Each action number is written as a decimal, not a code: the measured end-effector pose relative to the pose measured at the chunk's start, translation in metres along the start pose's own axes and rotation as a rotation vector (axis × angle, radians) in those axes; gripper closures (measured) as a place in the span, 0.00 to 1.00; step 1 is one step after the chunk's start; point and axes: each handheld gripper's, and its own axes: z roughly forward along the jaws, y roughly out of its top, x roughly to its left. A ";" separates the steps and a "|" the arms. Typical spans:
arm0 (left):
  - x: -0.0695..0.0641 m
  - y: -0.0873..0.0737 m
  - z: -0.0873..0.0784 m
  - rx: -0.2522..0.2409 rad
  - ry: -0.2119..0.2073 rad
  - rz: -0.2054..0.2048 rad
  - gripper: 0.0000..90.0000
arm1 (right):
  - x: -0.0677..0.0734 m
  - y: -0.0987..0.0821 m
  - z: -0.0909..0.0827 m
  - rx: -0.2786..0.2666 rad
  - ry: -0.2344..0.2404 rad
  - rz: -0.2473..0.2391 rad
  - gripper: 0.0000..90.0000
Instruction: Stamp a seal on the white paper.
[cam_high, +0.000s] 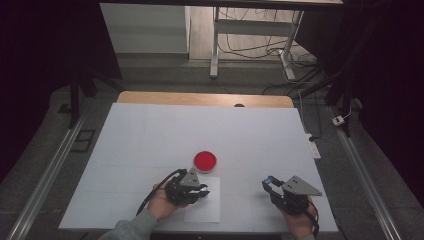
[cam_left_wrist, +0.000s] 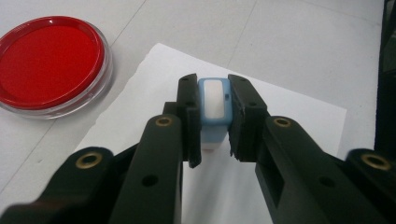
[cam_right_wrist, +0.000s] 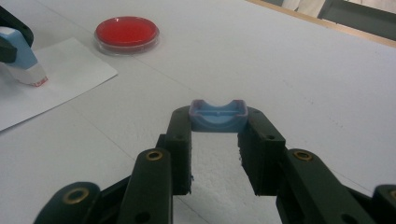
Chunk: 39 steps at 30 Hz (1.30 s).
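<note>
My left gripper (cam_left_wrist: 213, 119) is clamped on the stamp (cam_left_wrist: 214, 105) over the paper (cam_left_wrist: 289, 116), near the ink pad (cam_left_wrist: 46, 63). My right gripper (cam_right_wrist: 217, 135) pinches its cap (cam_right_wrist: 217, 116). Both light, rigid, slick plastic; grip flat sides.

From my remote station I can read no text, label, brand, number or sign. The blue stamp (cam_left_wrist: 214, 108), its blue cap (cam_right_wrist: 217, 116), the red ink pad (cam_left_wrist: 47, 62), the white sheet of paper (cam_left_wrist: 285, 121) and the table (cam_high: 150, 135) all show plain, unmarked faces.
</note>
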 end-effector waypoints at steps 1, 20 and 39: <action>0.000 -0.001 0.000 -0.003 0.002 0.000 0.85 | 0.000 0.000 0.000 -0.004 0.001 0.002 0.72; -0.002 -0.001 0.000 -0.004 0.015 0.014 0.85 | 0.000 0.000 0.000 0.000 -0.006 -0.004 0.72; 0.002 0.009 -0.035 -0.210 0.015 -0.065 0.84 | -0.001 0.000 -0.001 -0.009 0.001 0.000 0.72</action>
